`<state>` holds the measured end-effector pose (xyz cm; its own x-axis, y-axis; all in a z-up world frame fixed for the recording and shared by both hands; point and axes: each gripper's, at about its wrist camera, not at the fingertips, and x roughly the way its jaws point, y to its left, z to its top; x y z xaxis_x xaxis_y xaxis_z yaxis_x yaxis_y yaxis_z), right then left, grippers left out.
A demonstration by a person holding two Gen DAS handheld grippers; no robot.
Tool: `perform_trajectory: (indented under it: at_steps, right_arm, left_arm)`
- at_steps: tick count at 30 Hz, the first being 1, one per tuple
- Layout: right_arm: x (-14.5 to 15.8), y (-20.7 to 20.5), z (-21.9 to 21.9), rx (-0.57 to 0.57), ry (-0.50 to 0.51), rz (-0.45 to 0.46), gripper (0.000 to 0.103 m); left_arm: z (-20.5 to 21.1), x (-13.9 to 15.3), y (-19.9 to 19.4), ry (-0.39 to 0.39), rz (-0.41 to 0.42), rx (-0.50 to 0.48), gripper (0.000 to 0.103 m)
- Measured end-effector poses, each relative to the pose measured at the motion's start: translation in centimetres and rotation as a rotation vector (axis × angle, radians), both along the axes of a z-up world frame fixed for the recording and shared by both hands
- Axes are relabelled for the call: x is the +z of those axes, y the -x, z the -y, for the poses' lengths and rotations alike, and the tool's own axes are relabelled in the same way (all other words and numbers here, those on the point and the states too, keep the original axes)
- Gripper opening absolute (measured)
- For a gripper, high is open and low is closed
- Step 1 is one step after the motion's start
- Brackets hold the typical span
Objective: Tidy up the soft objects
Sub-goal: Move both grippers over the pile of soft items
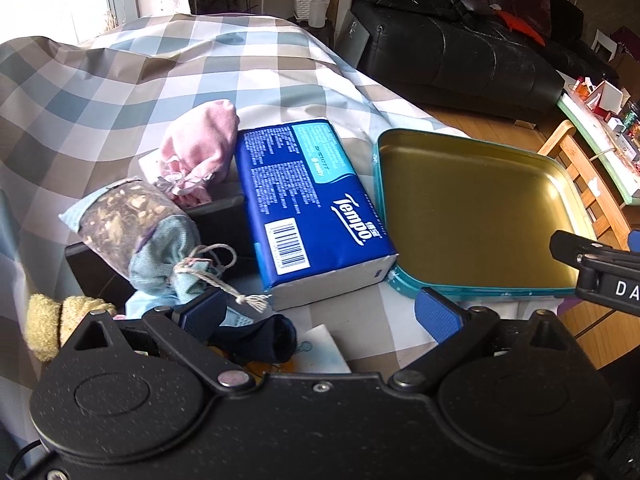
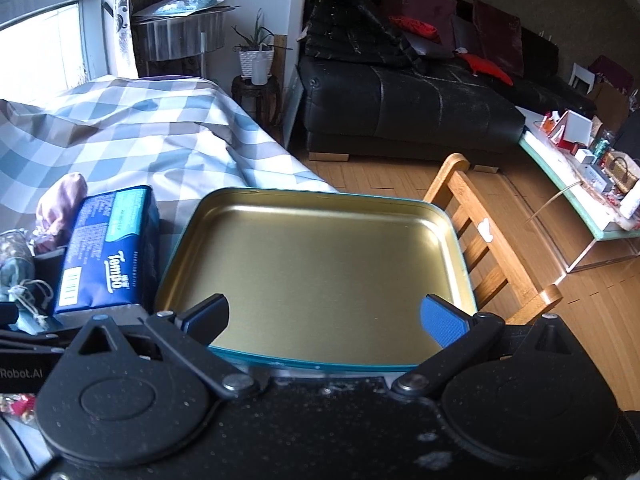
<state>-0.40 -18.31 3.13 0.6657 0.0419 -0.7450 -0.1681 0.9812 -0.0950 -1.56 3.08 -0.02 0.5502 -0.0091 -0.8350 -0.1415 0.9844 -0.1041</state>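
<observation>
A blue Tempo tissue pack lies on the checked cloth, left of an empty gold tin tray with a teal rim. A pink drawstring pouch and a pale blue sachet bag sit to the pack's left. A yellow plush piece and a dark blue sock lie close under my left gripper, which is open with nothing between its fingers. My right gripper is open over the tray's near edge. The tissue pack stands to its left.
A black box lies beneath the pouches. A wooden chair stands just right of the tray. A black sofa and a cluttered low table are further off. The checked cloth stretches away toward the window.
</observation>
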Motion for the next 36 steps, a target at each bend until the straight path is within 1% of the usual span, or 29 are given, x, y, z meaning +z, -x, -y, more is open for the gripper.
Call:
perform_trajectory:
  at_steps: [4,9,14,16,20,23,26,30,32,34,36]
  right_arm:
    - [0.3,0.2,-0.1,0.035,-0.067,-0.03,0.102]
    - [0.7,0.7,-0.4,0.074,-0.132,-0.045,0.102]
    - [0.2,0.9,-1.3,0.12,-0.222,-0.136,0.102]
    - [0.4,1.5,-2.2,0.16,-0.255,-0.148,0.102]
    - [1.4,3.3,-4.5,0.257,-0.226,-0.075,0.102]
    - [1.8,4.3,-6.2,0.32,-0.252,-0.04,0.102]
    - [1.4,5.0,-8.0,0.377,-0.304,-0.057,0.102]
    - [-0.2,5.7,-10.5,0.432,-0.316,-0.12,0.102]
    - [-1.1,6.0,-11.4,0.448,-0.294,-0.148,0.102]
    - [-2.0,6.4,-11.9,0.465,-0.244,-0.144,0.103]
    - [-2.6,6.5,-12.2,0.474,-0.227,-0.152,0.103]
  left_arm:
    - [-1.1,0.8,0.1,-0.011,0.002,0.006,0.097]
    - [-3.4,1.9,-0.3,-0.012,-0.008,0.027,0.097]
    - [-6.9,3.6,-0.5,-0.035,0.005,0.08,0.097]
    - [-8.2,4.1,-0.6,-0.047,-0.002,0.097,0.097]
    - [-10.0,5.1,-1.3,-0.087,-0.016,0.105,0.097]
    - [-10.6,5.6,-1.8,-0.113,-0.02,0.09,0.097]
    - [-10.8,5.5,-2.1,-0.118,-0.023,0.072,0.097]
    - [-10.7,4.6,-1.9,-0.092,-0.028,0.062,0.097]
    - [-10.8,4.0,-1.8,-0.072,-0.043,0.065,0.097]
    - [-10.8,3.6,-1.6,-0.046,-0.059,0.067,0.097]
    - [-10.8,3.6,-1.5,-0.033,-0.07,0.065,0.097]
